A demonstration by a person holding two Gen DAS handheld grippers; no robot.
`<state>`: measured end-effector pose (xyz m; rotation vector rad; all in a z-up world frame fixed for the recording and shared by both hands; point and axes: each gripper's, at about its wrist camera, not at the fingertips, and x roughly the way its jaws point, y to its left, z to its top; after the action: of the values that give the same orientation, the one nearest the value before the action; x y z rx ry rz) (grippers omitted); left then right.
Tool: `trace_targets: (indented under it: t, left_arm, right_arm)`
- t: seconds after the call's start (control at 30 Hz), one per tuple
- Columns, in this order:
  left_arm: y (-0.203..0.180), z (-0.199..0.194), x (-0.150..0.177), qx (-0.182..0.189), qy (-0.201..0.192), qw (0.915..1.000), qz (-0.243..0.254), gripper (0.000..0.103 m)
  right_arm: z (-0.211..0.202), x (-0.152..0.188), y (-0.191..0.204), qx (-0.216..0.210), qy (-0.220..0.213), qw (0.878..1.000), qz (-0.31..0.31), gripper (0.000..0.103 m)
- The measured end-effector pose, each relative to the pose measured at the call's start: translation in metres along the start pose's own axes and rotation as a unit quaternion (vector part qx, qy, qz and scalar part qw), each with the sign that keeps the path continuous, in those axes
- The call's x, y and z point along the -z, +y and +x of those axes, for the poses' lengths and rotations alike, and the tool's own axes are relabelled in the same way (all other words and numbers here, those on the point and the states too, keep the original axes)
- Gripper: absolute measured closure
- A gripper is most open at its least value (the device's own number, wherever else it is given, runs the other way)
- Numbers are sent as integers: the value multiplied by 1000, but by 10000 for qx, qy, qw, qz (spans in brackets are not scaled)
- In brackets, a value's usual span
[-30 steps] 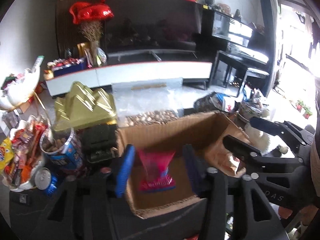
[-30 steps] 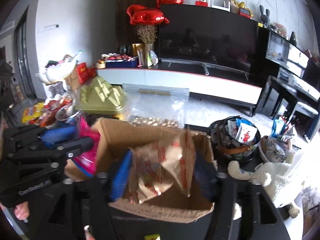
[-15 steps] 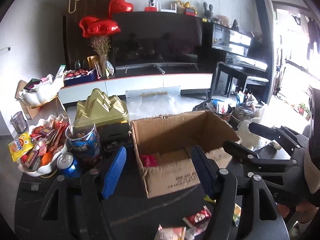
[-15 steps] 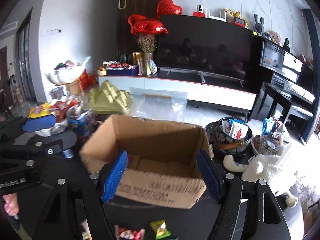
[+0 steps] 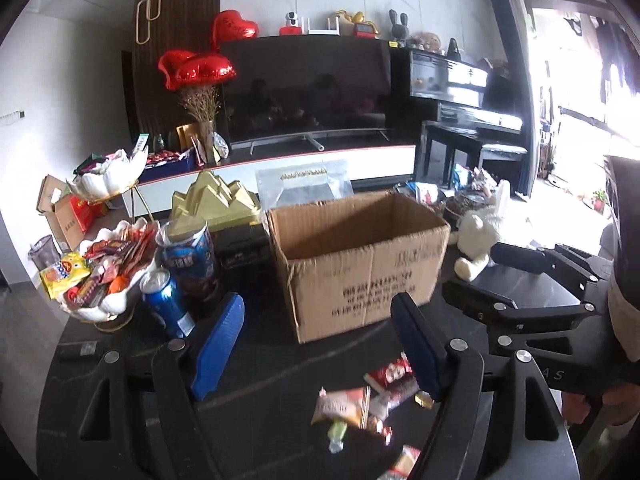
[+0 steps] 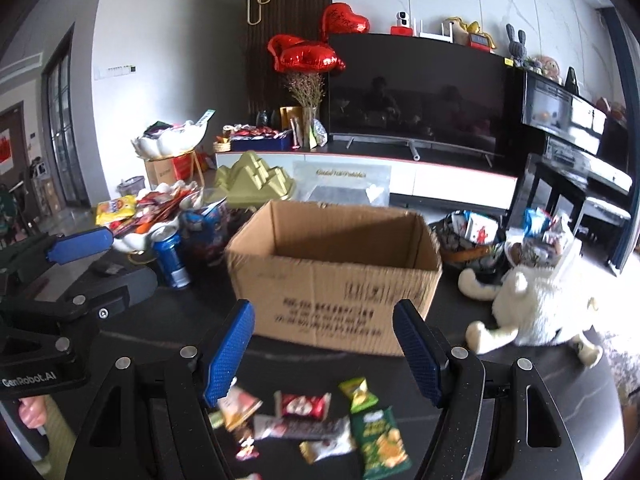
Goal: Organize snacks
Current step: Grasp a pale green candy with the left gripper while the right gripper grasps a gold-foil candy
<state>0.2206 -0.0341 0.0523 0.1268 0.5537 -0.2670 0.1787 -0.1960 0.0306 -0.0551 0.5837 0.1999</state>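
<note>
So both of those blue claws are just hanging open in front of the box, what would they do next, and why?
Probably lower the right gripper onto the red wrapped bar and close on it. Both grippers are open and hold nothing, loose snack packets lie on the dark table just below them, and the cardboard box stands open right behind.

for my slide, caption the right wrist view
Open right hand-held gripper above loose snack packets before the cardboard box.
</note>
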Motion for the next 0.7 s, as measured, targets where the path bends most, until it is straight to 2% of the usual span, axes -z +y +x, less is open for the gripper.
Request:
trace_targets:
  t: [0.3,0.57,0.7]
  left_arm:
    - [7,-11,52,27,237,9994,242,28]
    - [12,4,101,284,608,9968,435,34]
    - [13,17,115,419,712,9957,411,40]
  right_arm:
    - [-11,40,34,-68,131,9995,-279,30]
    - [6,78,58,-280,572,9965,-541,31]
    - [21,94,65,-432,713,9947,-605,39]
